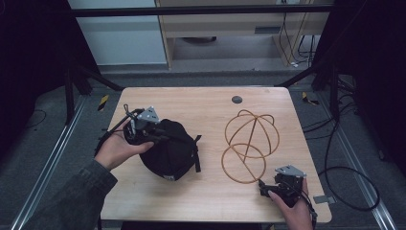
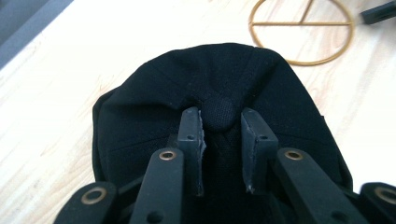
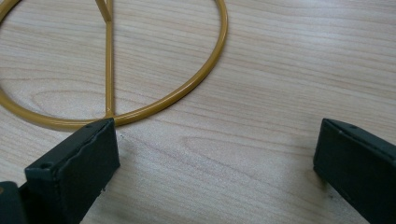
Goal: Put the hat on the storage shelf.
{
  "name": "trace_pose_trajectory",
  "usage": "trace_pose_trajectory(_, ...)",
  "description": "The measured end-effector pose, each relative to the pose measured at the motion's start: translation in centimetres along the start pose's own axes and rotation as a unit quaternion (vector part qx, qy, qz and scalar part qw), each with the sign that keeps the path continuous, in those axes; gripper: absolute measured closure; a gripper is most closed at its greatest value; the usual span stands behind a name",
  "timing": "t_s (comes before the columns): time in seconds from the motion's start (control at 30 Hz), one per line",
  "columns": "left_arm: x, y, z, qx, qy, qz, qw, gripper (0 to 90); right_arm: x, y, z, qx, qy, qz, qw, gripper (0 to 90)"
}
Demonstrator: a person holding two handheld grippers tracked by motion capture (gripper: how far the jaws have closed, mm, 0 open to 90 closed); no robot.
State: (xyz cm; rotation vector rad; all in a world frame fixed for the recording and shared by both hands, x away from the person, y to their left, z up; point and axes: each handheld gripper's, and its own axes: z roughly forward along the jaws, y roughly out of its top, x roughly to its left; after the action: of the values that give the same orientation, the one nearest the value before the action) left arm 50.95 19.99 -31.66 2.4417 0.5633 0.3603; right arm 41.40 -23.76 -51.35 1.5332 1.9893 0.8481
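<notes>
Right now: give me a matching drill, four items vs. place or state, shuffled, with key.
Items:
1. cap
2. wire stand
3. left gripper
4. right gripper

States:
A. open, low over the table by the gold ring
B. gold, right half of the table
C. black, left half of the table
D. jaws either side of the crown button

Pairs: 1-C, 2-B, 3-D, 4-A
</notes>
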Motion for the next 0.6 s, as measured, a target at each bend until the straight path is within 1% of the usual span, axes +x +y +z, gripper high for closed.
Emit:
trace_pose_trajectory(0.03,-0.2,0.4,-0.4,0.0,-0.002,0.006,1.0,72.2,0.0,0.0,0.0,0.0,0.0,0.0,1.0,0.4)
trace_pose_trajectory(0.07,-0.2,0.4,-0.4,0.0,-0.002,0.006,1.0,72.3,0.0,0.0,0.0,0.0,0.0,0.0,1.0,0.4)
trace_pose_trajectory(0.1,-0.3,0.7,-0.8,0.002,-0.001,0.011,0.9999,72.3,0.0,0.0,0.0,0.0,0.0,0.0,1.0,0.4)
trace_pose_trajectory(0.17,-0.6,1.6,-1.7,0.007,-0.001,0.026,0.9996,72.5,0.0,0.0,0.0,0.0,-0.001,0.0,1.0,0.4)
trace_pose_trajectory(0.23,-0.7,1.9,-1.9,0.004,0.0,0.027,0.9996,72.6,0.0,0.0,0.0,0.0,0.0,0.0,1.0,0.4)
trace_pose_trajectory(0.27,-0.9,2.4,-2.5,0.003,0.002,0.034,0.9994,72.7,0.0,0.0,0.0,0.0,0.0,0.001,1.0,0.4)
trace_pose_trajectory(0.37,-1.2,3.1,-3.4,-0.001,0.003,0.042,0.9991,72.8,0.0,0.0,0.0,-0.001,0.0,0.0,1.0,0.4)
trace_pose_trajectory(0.43,-1.3,3.6,-3.9,0.0,0.004,0.047,0.9989,72.8,0.0,0.0,0.0,0.0,0.0,0.0,1.0,0.4)
trace_pose_trajectory(0.5,-1.7,4.1,-4.3,0.003,0.007,0.056,0.9984,72.7,0.0,0.0,0.0,0.0,0.0,0.001,1.0,0.4)
trace_pose_trajectory(0.6,-2.1,4.7,-5.0,0.001,0.008,0.064,0.9979,72.8,0.0,0.0,0.0,0.0,-0.001,0.0,1.0,0.4)
